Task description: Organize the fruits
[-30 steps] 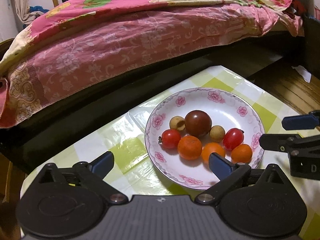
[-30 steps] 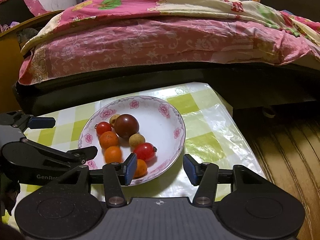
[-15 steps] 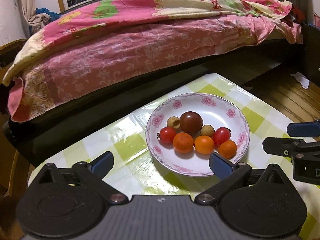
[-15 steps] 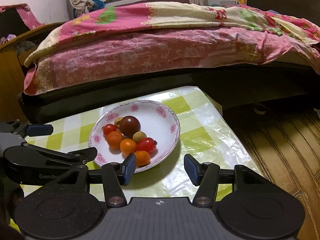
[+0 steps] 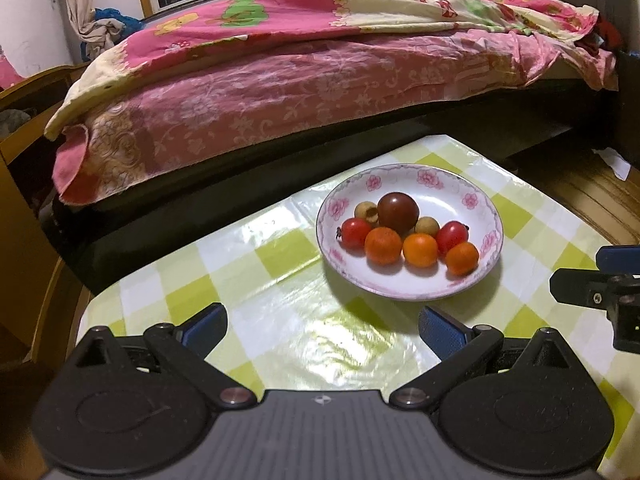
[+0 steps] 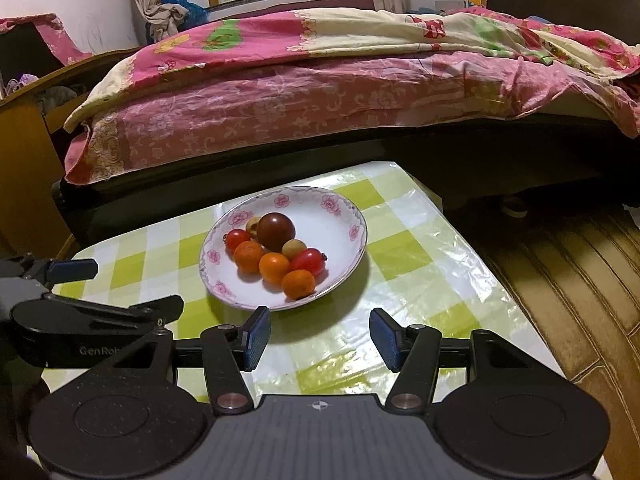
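Fruits sit together in a flowered plate (image 5: 408,294) on the green-checked table (image 5: 280,312): a dark tomato (image 5: 398,211), two red tomatoes, three oranges and two longans. The left gripper (image 5: 322,330) and the right gripper (image 6: 318,334) hover near the plate's near side, both spread wide and holding nothing.
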A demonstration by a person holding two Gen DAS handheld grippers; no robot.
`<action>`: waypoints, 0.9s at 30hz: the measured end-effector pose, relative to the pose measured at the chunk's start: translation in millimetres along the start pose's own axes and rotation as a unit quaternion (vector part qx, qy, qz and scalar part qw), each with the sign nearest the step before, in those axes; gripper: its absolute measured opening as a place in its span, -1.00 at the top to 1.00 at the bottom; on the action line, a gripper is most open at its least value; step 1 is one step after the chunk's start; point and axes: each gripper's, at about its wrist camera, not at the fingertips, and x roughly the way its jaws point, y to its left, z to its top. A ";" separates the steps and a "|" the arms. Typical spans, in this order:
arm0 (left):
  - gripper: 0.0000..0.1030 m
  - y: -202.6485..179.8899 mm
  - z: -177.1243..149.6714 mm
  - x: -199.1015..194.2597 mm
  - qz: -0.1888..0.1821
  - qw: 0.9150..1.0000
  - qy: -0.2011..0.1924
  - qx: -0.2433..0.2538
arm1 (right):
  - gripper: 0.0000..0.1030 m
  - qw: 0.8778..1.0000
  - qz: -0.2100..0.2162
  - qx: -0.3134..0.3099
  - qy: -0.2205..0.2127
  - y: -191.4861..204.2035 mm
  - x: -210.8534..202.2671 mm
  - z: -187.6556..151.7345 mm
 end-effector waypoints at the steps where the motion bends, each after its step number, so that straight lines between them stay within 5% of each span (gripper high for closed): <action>1: -1.00 0.4 -2.0 -2.2 -0.001 1.000 0.001 -0.001 | -0.01 1.000 0.001 0.001 0.000 0.3 -2.3 -1.7; 27: -1.00 -10.0 -45.7 -56.8 0.005 1.000 0.001 -0.009 | -0.05 1.000 0.003 0.003 0.010 19.6 -46.7 -40.4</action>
